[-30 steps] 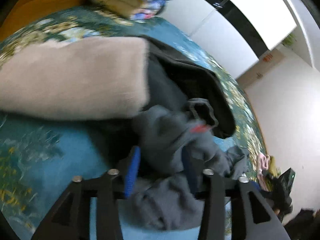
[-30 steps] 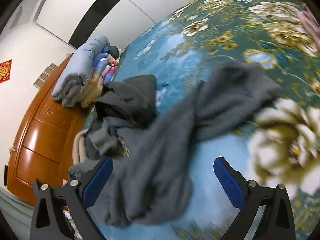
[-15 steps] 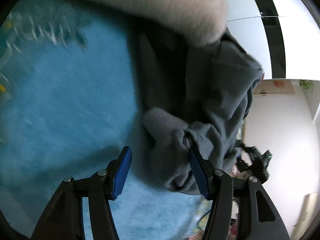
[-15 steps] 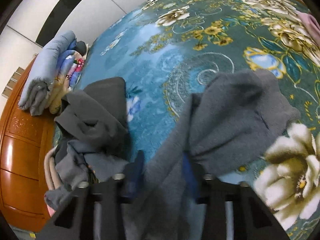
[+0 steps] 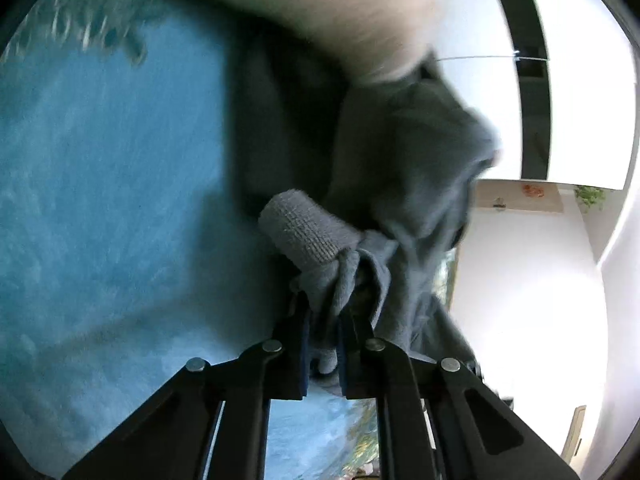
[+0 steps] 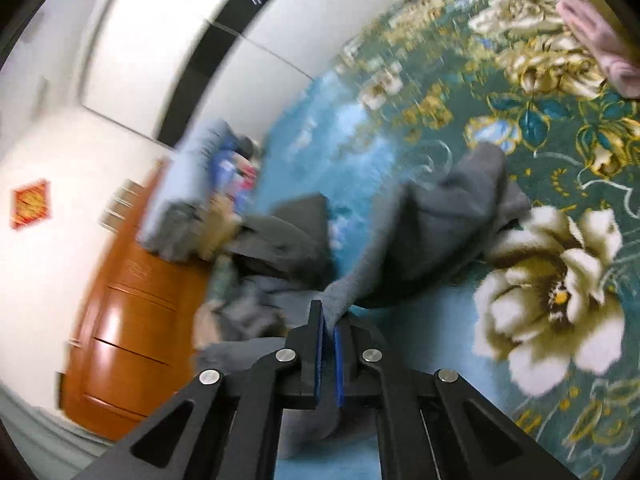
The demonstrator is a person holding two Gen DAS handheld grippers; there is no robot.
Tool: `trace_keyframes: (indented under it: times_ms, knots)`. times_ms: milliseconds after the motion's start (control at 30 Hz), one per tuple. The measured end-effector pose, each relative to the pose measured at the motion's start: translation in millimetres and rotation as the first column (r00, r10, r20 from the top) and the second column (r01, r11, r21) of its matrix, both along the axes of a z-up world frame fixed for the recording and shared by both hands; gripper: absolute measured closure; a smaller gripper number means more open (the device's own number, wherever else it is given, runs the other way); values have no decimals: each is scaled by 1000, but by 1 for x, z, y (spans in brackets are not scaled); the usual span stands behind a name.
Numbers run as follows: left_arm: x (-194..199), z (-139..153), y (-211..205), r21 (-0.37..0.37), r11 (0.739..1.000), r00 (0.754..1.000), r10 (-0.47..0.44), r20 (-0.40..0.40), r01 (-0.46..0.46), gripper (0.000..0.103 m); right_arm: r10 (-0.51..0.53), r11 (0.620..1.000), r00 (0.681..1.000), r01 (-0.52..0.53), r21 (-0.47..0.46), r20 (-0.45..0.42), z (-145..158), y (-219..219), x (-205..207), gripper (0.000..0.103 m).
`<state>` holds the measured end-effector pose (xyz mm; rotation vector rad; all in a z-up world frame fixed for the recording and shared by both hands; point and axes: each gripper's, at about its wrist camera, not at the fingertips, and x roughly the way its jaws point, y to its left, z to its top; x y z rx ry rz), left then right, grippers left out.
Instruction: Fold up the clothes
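Note:
A grey sweatshirt [image 5: 404,176] lies bunched on the blue floral bedspread [image 5: 100,184]. Its ribbed cuff [image 5: 308,232] sticks out just ahead of my left gripper [image 5: 324,320], which is shut on the grey fabric behind the cuff. In the right wrist view the same grey sweatshirt [image 6: 452,220] stretches across the bedspread [image 6: 560,152], and my right gripper [image 6: 329,320] is shut on a pinched fold of it. A darker garment [image 6: 288,240] lies crumpled to the left.
A beige fluffy folded item [image 5: 320,12] lies right above the sweatshirt. Folded bedding [image 6: 192,192] is stacked against the orange wooden headboard [image 6: 132,320]. A pink cloth [image 6: 600,40] lies at the far right of the bedspread. White wardrobe doors [image 6: 240,60] stand behind.
Both grippers went from open to shut on the grey sweatshirt; the left one closed behind the cuff, the right one on a fold. The right view has swung upward.

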<state>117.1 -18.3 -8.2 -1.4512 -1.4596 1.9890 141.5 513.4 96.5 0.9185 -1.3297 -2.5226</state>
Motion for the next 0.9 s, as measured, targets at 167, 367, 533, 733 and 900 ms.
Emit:
trace_keyframes:
  times_ms: [167,367,533,733,900]
  knots:
    - [3,53,-1,-24,1000,987,12,-161,-16,93,-34,998,974,47,52,-224,63,0,69,98]
    - [-8,71,2,-84,996,985,-13,-172,-2,93,-69,996,987,77,50,-145,52,15,61,98]
    - [-58,128,3,-114,993,960,-8,-281,-24,94,-68,988,975,95,120,-210,88,16,39,98]
    - [19,216,-24,-252,961,806,-62,-588,-110,93,16,952,926,102,289,-377,147,-8,46,98]
    - [74,129,-38,-356,930,916,-67,-396,-87,93,87,936,970,-1,352,-228,75,-41,94,98]
